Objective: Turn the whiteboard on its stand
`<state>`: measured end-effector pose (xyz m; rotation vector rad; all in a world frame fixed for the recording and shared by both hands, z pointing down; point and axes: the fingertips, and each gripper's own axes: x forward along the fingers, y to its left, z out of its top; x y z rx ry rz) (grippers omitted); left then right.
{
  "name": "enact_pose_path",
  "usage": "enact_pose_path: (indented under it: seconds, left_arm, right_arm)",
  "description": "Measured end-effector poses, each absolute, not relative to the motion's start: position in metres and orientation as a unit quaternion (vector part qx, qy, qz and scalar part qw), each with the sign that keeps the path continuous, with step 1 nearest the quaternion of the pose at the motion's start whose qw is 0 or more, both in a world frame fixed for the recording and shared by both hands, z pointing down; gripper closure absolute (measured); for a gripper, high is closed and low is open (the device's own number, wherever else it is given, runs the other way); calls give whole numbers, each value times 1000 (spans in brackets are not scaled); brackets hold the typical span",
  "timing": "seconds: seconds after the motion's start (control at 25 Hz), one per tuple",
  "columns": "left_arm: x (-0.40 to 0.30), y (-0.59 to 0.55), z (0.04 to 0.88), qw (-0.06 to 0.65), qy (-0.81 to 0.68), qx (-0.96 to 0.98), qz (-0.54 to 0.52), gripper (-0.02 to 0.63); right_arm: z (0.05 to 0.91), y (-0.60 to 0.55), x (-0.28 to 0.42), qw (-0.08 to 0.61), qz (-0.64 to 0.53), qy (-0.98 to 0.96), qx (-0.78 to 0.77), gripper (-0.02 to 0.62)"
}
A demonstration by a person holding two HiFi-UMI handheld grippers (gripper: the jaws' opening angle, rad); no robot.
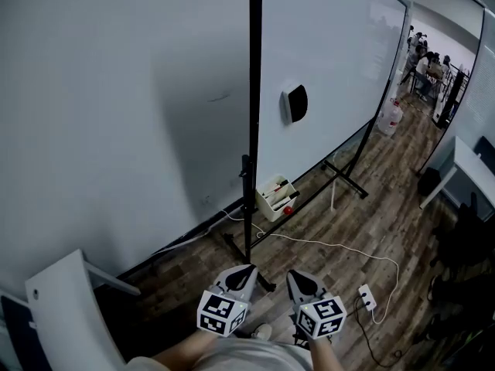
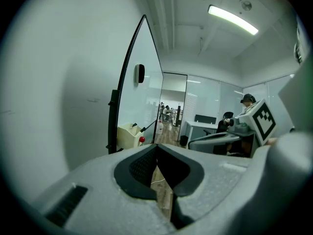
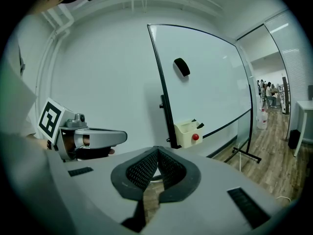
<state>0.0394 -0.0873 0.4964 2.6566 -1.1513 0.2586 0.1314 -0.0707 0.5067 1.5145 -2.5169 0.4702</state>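
My left hand-held gripper (image 1: 241, 273) and right hand-held gripper (image 1: 300, 280) are both closed, empty, well short of the whiteboard (image 1: 332, 68) ahead. I fear swinging it could snag the floor cable (image 1: 325, 244) or shake off the eraser (image 1: 296, 103).

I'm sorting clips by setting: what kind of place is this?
Most likely an office or meeting room. A large freestanding whiteboard stands near the wall, a white desk sits at the right, and people are seated at tables in the space beyond.
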Motion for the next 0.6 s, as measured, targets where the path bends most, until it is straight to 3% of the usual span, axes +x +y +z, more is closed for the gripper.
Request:
enact_pose_path:
  seconds: [0.6]
  left_arm:
    - [31, -113, 496, 123, -382, 911, 98, 595]
  right_arm:
    - [502, -95, 118, 82, 166, -842, 507, 600]
